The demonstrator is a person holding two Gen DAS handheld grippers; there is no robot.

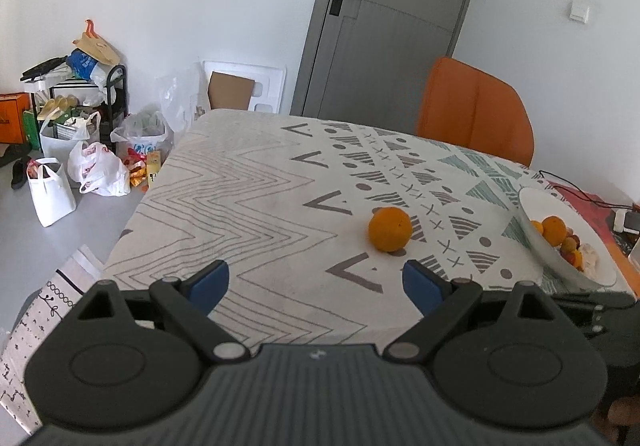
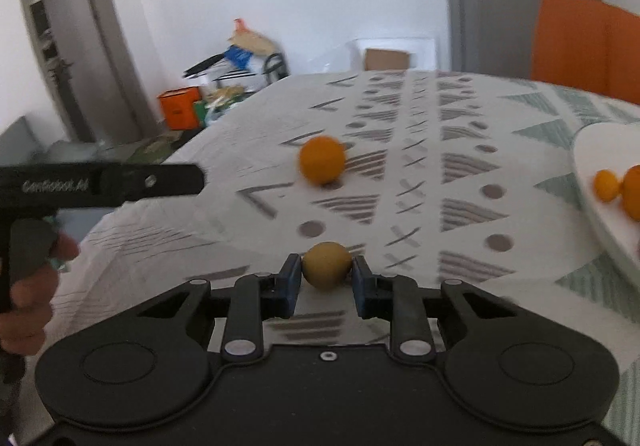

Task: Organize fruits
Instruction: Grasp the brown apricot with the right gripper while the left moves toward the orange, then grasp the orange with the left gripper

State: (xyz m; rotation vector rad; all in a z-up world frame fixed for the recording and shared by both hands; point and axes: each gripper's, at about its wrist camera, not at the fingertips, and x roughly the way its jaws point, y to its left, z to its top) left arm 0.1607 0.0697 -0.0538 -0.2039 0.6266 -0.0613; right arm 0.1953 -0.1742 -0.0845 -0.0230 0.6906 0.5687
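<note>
An orange (image 1: 389, 229) lies on the patterned tablecloth (image 1: 248, 198), ahead and right of my left gripper (image 1: 316, 284), which is open and empty above the cloth. A white bowl (image 1: 536, 234) at the right holds several fruits, one an orange (image 1: 553, 230). My right gripper (image 2: 326, 278) is shut on a small yellow-brown round fruit (image 2: 327, 264) above the cloth. The same loose orange (image 2: 322, 159) lies beyond it. The bowl (image 2: 588, 174) with orange fruits (image 2: 605, 185) is at the right edge. My left gripper's body (image 2: 100, 182) shows at the left, hand-held.
An orange chair (image 1: 476, 110) stands behind the table's far side. Cables and a red mat (image 1: 580, 198) lie past the bowl. Bags and a cluttered rack (image 1: 80, 118) sit on the floor left of the table. A grey door (image 1: 392, 18) is behind.
</note>
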